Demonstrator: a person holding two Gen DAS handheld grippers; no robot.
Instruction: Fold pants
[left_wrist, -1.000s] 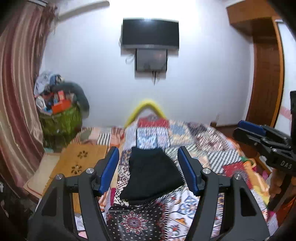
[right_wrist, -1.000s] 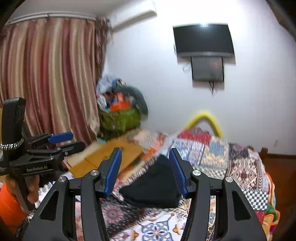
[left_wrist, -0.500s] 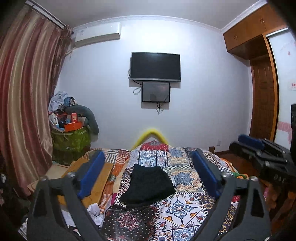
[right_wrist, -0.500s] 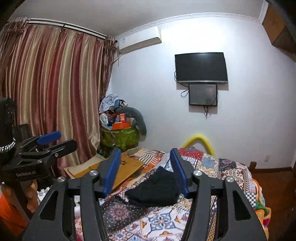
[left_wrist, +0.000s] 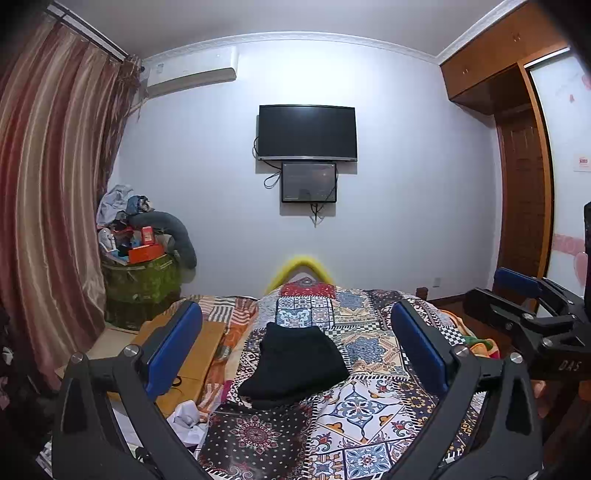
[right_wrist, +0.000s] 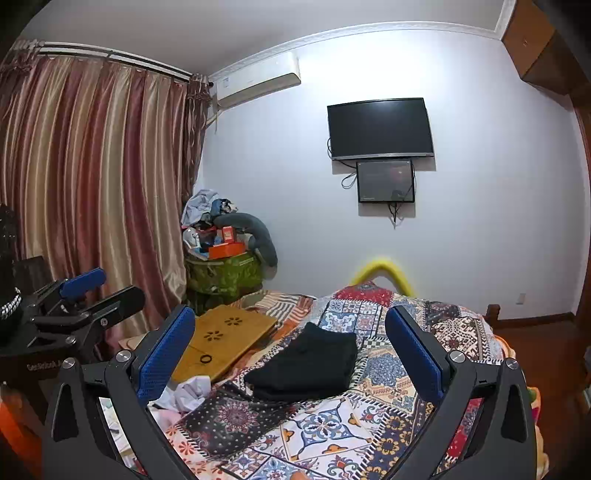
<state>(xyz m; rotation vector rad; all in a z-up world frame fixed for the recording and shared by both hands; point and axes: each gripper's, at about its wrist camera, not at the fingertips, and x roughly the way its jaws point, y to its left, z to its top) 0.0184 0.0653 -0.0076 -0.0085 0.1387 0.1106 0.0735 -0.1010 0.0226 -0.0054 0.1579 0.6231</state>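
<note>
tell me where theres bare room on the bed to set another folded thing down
Free quilt lies right of the folded black pants and in front of them, also beyond them toward the yellow bed end. The left edge is crowded: wooden lap desk and crumpled white cloth.

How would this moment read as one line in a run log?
black pants: folded on quilt | left hand-held gripper: open, empty | right hand-held gripper: open, empty

White letters "DAS" stood on the black body of the right gripper, seen from the left wrist view. On the left gripper, in the right wrist view, pale lettering began "GenRobot" and ran out of sight. Nothing else was legible.
</note>
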